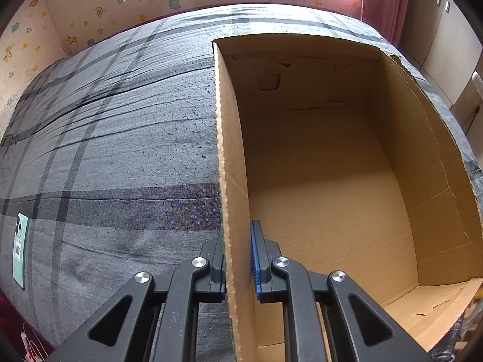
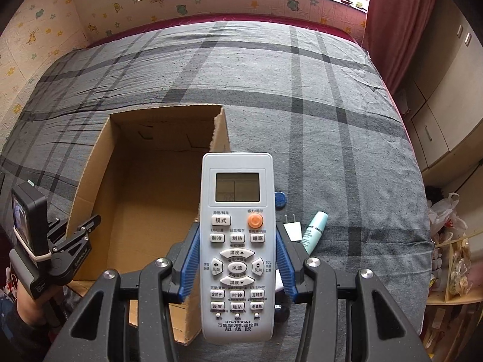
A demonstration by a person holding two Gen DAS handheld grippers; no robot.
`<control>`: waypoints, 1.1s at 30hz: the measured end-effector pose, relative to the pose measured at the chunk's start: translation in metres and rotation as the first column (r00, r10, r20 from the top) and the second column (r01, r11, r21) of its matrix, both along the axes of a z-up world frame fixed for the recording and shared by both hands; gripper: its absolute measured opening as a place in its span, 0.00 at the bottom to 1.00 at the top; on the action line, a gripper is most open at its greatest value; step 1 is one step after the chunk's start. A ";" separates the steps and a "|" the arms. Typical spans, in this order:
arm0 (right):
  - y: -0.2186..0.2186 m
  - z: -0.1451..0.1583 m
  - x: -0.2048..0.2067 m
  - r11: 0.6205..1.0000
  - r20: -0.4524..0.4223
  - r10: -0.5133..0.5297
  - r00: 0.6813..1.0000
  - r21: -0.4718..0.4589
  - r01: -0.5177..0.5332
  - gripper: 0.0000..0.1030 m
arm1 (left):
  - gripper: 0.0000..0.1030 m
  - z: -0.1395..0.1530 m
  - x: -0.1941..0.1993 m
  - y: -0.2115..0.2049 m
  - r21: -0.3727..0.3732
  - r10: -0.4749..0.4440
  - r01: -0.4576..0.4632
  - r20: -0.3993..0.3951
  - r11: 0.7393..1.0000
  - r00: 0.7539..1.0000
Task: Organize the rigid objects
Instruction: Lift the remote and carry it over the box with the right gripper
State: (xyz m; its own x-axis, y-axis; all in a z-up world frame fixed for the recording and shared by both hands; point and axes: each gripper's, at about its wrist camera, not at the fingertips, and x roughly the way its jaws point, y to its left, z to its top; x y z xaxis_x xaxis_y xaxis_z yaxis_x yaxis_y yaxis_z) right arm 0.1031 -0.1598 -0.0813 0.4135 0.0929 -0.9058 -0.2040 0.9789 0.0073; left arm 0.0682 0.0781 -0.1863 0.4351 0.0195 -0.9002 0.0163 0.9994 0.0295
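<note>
An open brown cardboard box (image 1: 317,166) lies on the grey plaid bed; its inside shows only bare cardboard. My left gripper (image 1: 238,259) is shut on the box's left wall, one blue-padded finger outside and one inside. In the right wrist view the same box (image 2: 145,199) sits at lower left, with the left gripper (image 2: 75,235) clamped on its near left edge. My right gripper (image 2: 237,259) is shut on a white air-conditioner remote (image 2: 237,211), held lengthwise with its buttons facing the camera. The remote hangs above the box's right wall.
On the bed right of the box lie a blue round cap (image 2: 280,200), a white plug adapter (image 2: 292,230) and a pale teal tube (image 2: 315,229). A teal phone (image 1: 20,250) lies far left. Cupboards and a cluttered shelf (image 2: 452,271) stand off the bed's right edge.
</note>
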 end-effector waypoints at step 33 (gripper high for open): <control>0.131 -0.088 0.059 0.986 -0.187 0.158 0.970 0.083 -0.145 0.48 | 0.13 0.000 0.000 0.000 0.004 -0.003 0.003 0.000 1.000 1.000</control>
State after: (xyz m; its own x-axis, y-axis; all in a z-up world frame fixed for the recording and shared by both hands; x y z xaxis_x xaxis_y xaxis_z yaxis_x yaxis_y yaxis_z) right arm 0.1619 -0.0288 -0.1691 0.2085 0.2055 -0.9562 -0.3382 0.9325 0.1266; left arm 0.0685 0.0776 -0.1861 0.4348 0.0218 -0.9003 0.0193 0.9993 0.0335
